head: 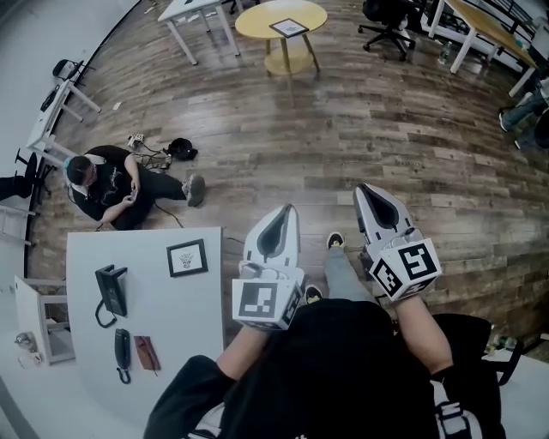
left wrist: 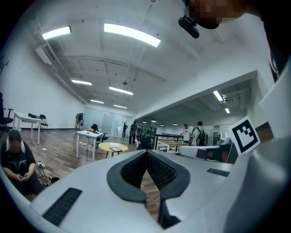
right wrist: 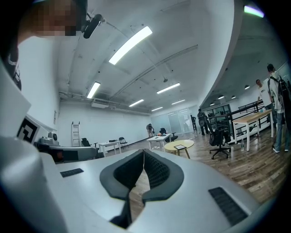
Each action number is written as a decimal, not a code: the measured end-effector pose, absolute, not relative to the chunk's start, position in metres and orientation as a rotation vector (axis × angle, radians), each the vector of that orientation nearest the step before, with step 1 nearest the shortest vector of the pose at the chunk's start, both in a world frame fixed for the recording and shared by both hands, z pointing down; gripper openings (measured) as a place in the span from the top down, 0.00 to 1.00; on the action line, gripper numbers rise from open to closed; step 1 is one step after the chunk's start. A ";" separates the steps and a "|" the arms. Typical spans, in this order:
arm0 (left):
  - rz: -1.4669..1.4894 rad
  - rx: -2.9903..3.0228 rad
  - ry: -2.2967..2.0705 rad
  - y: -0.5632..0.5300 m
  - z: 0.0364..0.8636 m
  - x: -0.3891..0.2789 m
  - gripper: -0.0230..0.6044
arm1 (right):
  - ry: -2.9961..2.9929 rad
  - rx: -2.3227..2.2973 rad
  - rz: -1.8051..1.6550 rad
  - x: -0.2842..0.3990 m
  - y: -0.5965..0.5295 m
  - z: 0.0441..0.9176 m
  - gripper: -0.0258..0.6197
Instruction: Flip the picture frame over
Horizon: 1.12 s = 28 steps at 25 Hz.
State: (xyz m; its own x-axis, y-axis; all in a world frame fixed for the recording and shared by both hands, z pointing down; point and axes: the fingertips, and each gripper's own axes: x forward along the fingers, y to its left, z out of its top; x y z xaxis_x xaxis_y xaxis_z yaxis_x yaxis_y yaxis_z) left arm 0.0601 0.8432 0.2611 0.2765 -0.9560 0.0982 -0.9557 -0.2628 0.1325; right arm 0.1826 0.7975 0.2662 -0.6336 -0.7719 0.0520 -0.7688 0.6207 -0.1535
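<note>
At the far left of the head view stands a white desk (head: 86, 377). It carries a black telephone (head: 111, 291), a separate handset (head: 123, 353) and a small brown case (head: 147, 352) toward its near end. The picture frame (head: 187, 257) lies flat by the desk's far right corner, picture side up, so the flip is not yet done. It sits clear of the other things, which leaves room to get at its edges.

Beyond the desk a seated person (head: 107, 184) is on the wooden floor (head: 343, 129).

Right of the desk, well apart from the frame, the left gripper (head: 288, 210) is held out level over the floor. Its own view shows the jaws pressed together with nothing between them (left wrist: 146, 152). The right gripper (head: 364, 190) is carried beside it, farther right. It too is closed and empty (right wrist: 143, 152).

Both point away from the desk, so this looks like a carrying posture rather than a reach. The frame would need an approach to the left and opened jaws.

Far off stands a round table (head: 257, 21).
</note>
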 end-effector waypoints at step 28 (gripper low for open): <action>0.139 2.364 -1.831 0.524 0.269 0.117 0.93 | 2.790 -1.197 -0.309 0.222 0.469 0.277 0.93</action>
State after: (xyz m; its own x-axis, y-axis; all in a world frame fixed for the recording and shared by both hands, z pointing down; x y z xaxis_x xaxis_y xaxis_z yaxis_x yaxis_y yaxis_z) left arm 0.1167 0.5239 0.2695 0.2518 -0.9539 0.1635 -0.9676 -0.2452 0.0600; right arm 0.2223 0.4687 0.2775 -0.6889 -0.7249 -0.0027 -0.7068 0.6725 -0.2196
